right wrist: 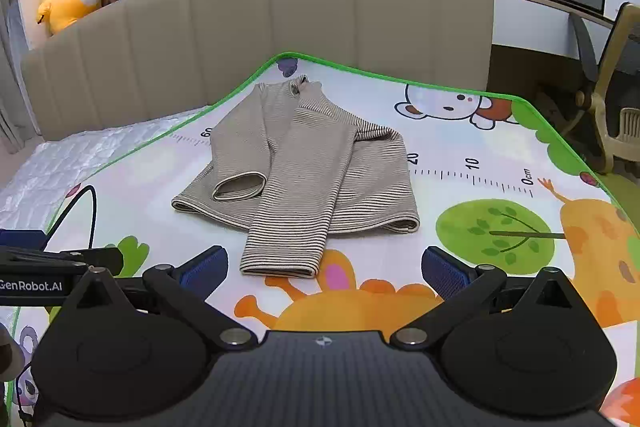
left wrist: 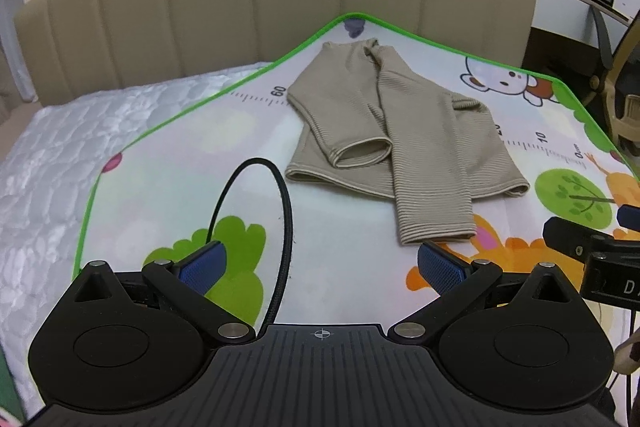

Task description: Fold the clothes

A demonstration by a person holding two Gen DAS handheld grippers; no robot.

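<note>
On the bed's play mat [right wrist: 460,147] lay a sweater [right wrist: 304,171], sleeves apparently folded inward; left gripper [left wrist: 320,267] and right gripper [right wrist: 324,267] hovered agape, empty, short of it

Mat [left wrist: 168,147] corner cut off below

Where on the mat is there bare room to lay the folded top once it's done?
Bare mat lies left of the beige ribbed long-sleeved top, toward the green-edged play mat border, and right of it over the printed ruler. The near strip is crowded by both open grippers, left gripper and right gripper.
</note>
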